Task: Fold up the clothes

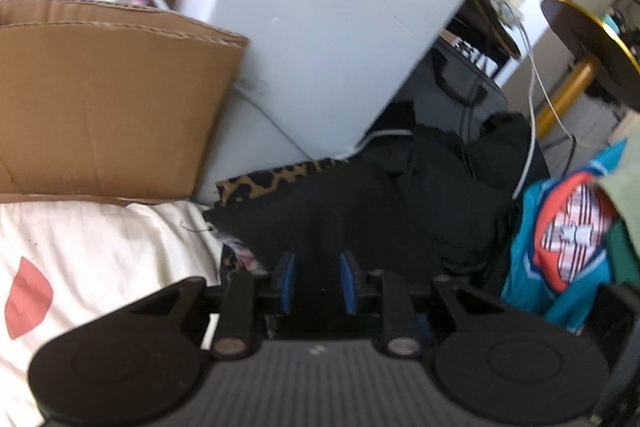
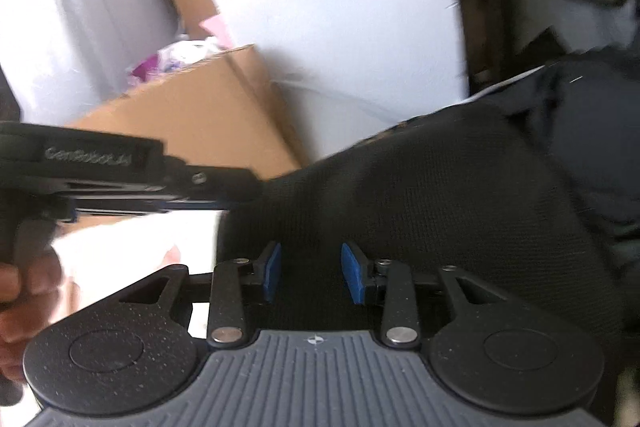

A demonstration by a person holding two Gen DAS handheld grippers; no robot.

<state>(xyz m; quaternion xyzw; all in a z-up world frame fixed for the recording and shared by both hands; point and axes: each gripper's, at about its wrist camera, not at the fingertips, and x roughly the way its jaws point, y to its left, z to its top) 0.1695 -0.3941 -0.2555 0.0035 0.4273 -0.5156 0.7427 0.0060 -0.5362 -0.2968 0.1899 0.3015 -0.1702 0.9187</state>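
The left hand-held gripper has its blue pads a little apart, with black fabric between them; whether they pinch it is hard to tell through blur. The right hand-held gripper has its pads apart over the same black garment, which stretches between the two tools. In the right view the left tool's tip meets the cloth edge. A cardboard box stands behind, and a teal shirt is cut off at right.

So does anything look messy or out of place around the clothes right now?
Yes. A white cable trails loose across the unfolded black clothes, where it could snag, and a leopard-print piece is wedged under that heap.
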